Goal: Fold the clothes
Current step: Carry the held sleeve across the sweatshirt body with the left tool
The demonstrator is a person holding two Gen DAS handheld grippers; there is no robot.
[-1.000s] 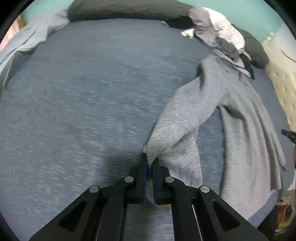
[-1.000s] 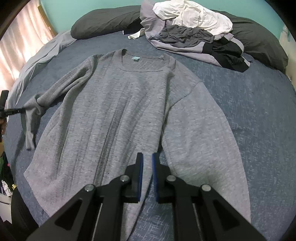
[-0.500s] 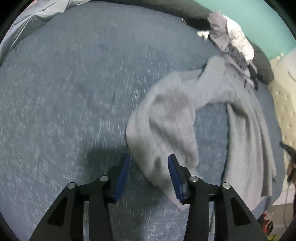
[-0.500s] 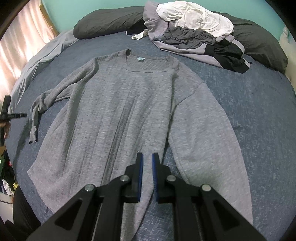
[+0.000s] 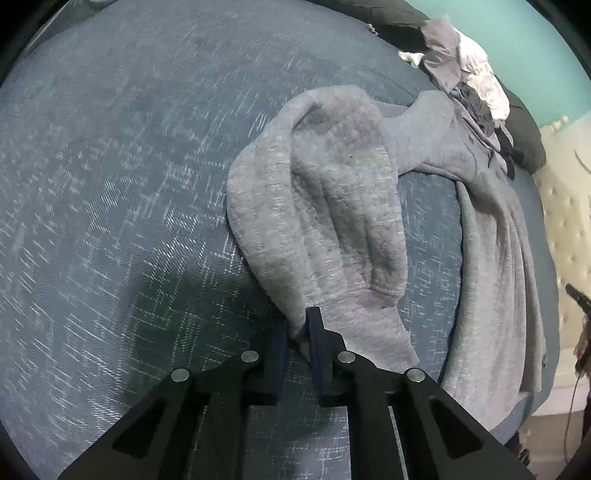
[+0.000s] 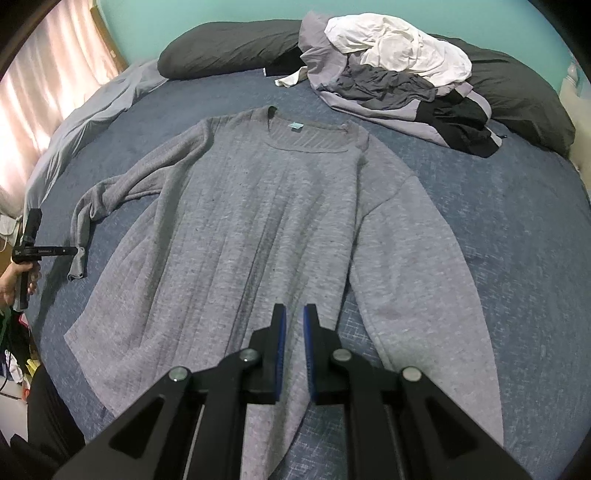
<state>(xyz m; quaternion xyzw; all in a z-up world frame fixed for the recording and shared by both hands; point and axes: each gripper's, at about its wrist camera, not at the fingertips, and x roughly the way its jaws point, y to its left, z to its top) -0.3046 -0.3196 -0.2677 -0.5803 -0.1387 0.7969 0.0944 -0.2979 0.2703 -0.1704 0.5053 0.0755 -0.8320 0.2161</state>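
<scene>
Left gripper (image 5: pixel 297 328) first: its 2 blue-padded jaws have just been closing and now pinch the cuff edge of the grey knitted long-sleeved sweater (image 5: pixel 332 206), a fold of cloth caught right between the pads. Just ahead of the tips the sleeve bunches up in a rumpled arc and curves away up and to the right towards the sweater's body, which runs down the right side of this view. Under it all lies the dark blue woven bedspread (image 5: pixel 110 184), bare out to the left of the jaws.

Over to the right gripper (image 6: pixel 294 325): the jaws stand nearly together with only a thin slit between the blue pads, and nothing is clamped in them. It hangs above the lower hem area of the sweater (image 6: pixel 258 221), which lies flat and face up straight ahead, neckline at the far end. The sleeve to the right of the jaws spreads wide and smooth on the bedspread (image 6: pixel 498 221). Well off to the left, the other sleeve bends down to its cuff, where the left gripper (image 6: pixel 75 252) grips it, held by the person's hand (image 6: pixel 14 284) at the frame edge.

Farther ahead and to the right sits a loose heap of white, grey, lilac and black clothes (image 6: pixel 399 77). Beyond that, long charcoal pillows (image 6: pixel 229 48) lie against the turquoise wall (image 6: pixel 207 14).
</scene>
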